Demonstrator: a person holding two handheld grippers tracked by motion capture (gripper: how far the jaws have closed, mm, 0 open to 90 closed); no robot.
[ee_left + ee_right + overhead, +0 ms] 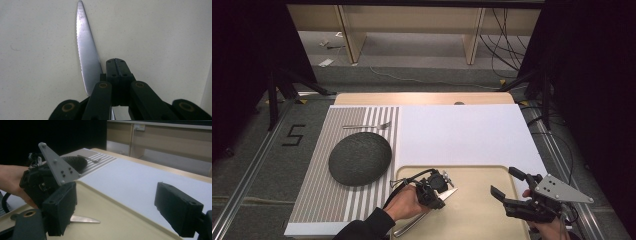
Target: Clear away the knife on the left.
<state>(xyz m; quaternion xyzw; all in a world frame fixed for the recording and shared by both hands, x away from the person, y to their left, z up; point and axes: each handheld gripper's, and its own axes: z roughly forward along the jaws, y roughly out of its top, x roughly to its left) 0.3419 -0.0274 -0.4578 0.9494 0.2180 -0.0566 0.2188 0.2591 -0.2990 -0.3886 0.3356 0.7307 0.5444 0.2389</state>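
Striped grey-and-white placemat (319, 195) lies to the far side and left of the left gripper (443, 191), carrying a dark, rough-textured dome-shaped plate (360, 158) and, beyond it, a fork (368, 126) laid crosswise. The left gripper, held in the person's left hand (404, 204), hangs low over the near left part of a beige tray (477, 220). Its two black jaws are pressed together, as the left gripper view makes plain, and a table knife (86, 52) lies flat on the tray just beside them, its serrated blade running past the jaw tips. Whether the jaws pinch the knife or merely sit next to it cannot be told; in the high view the blade tip shows at the gripper's right and the handle trails out toward the person under the hand. A white board (462, 135) stretches beyond both grippers, under tray and placemat alike. The right gripper (507, 185), held in the right hand (548, 227) at the tray's near right corner, has its jaws spread wide with nothing between them. From the right gripper view, the knife's blade pokes out from behind the near jaw, well apart from the far one.
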